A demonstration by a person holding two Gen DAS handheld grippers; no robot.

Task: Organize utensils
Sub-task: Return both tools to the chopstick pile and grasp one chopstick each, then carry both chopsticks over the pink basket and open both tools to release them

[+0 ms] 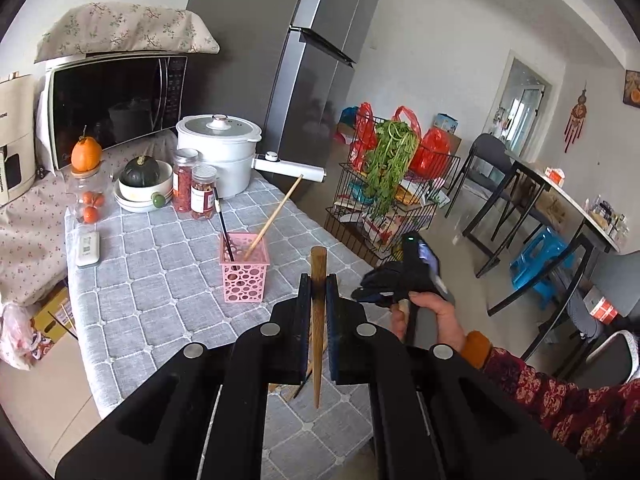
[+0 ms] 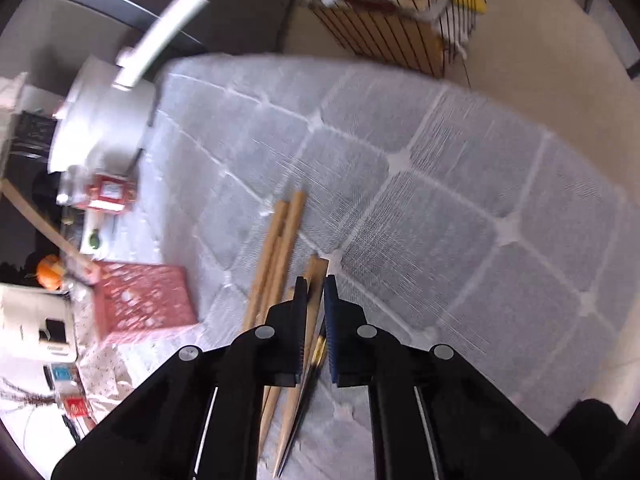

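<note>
Clamping a brown wooden chopstick [image 1: 317, 320] between its fingers, my left gripper [image 1: 318, 285] holds it upright at the centre of the left wrist view, blunt end up and tapered tip hanging below the jaws. Just above and left of it stands the pink perforated basket [image 1: 243, 276] on the grey checked tablecloth [image 1: 160, 264], with a light wooden chopstick [image 1: 276, 216] and a black chopstick [image 1: 224, 228] leaning out of it. My right hand [image 1: 432, 316] shows at centre right, wrapped around the other tool's handle.

In the right wrist view, which is motion-blurred, my right gripper [image 2: 316, 280] sits low over a bundle of loose wooden chopsticks [image 2: 276, 256] lying on the cloth at frame centre. One stick passes between the narrowly parted jaws, but I cannot tell whether they grip it. The basket appears at the left edge.
</note>
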